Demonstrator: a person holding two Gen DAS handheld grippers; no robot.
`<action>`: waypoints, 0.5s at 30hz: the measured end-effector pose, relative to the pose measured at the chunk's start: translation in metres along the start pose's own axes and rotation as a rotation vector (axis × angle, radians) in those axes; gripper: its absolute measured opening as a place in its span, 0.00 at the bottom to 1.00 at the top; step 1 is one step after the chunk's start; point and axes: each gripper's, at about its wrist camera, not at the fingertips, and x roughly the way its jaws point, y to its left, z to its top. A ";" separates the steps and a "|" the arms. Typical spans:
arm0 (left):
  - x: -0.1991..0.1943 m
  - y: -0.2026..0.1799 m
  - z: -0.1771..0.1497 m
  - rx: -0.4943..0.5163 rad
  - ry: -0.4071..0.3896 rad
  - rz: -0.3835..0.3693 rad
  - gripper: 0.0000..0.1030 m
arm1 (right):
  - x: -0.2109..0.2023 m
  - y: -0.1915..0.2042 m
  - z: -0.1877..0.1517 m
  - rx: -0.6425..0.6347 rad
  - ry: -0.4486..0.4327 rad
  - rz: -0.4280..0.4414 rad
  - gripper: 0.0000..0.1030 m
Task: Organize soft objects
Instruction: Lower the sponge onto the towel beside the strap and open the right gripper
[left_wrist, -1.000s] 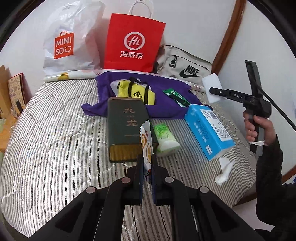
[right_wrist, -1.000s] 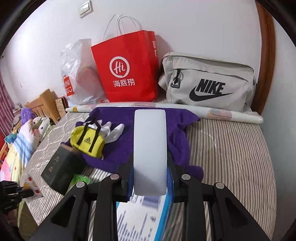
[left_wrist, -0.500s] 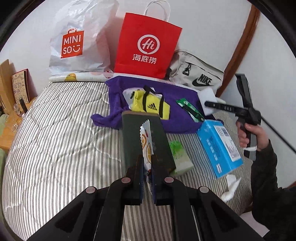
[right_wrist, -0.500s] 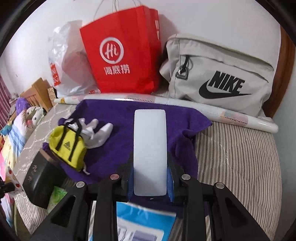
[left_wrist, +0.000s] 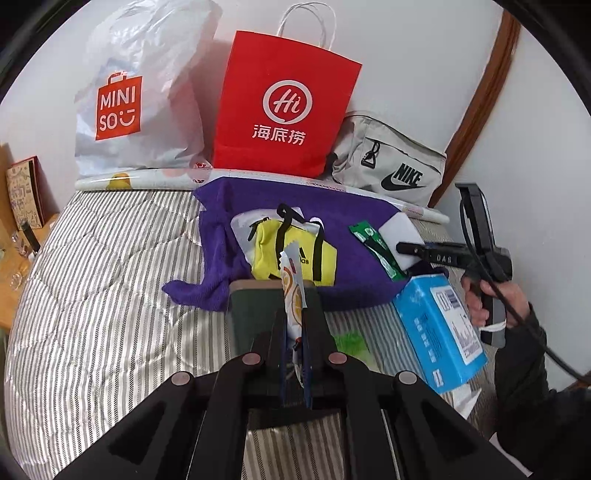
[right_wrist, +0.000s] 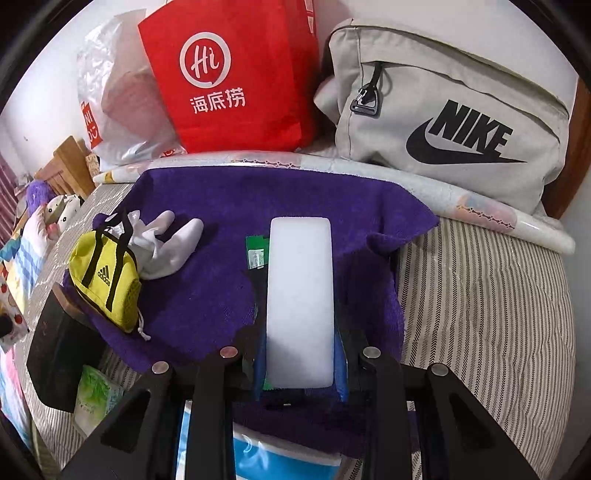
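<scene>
- left gripper (left_wrist: 295, 332): jaws clamped on a snack packet (left_wrist: 291, 284), held above the dark box (left_wrist: 255, 314)
- right gripper (right_wrist: 300, 354): jaws squeezing a white sponge (right_wrist: 299, 295) over the purple towel (right_wrist: 207, 288), near the bed's (right_wrist: 480, 314) far edge

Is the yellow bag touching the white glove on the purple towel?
Touching. The right wrist view shows the yellow bag lying against the white glove, with no gap.

Red paper bag (left_wrist: 286, 107), Nike bag (right_wrist: 454, 110) against wall.
</scene>
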 end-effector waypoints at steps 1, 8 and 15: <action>0.001 0.001 0.001 -0.002 0.000 0.002 0.07 | 0.001 0.000 0.000 -0.003 0.003 -0.002 0.29; 0.008 0.005 0.012 -0.018 -0.001 0.021 0.07 | -0.009 0.005 -0.003 -0.032 -0.037 -0.017 0.57; 0.021 0.004 0.025 -0.021 0.005 0.016 0.07 | -0.037 0.005 -0.007 -0.019 -0.101 -0.050 0.63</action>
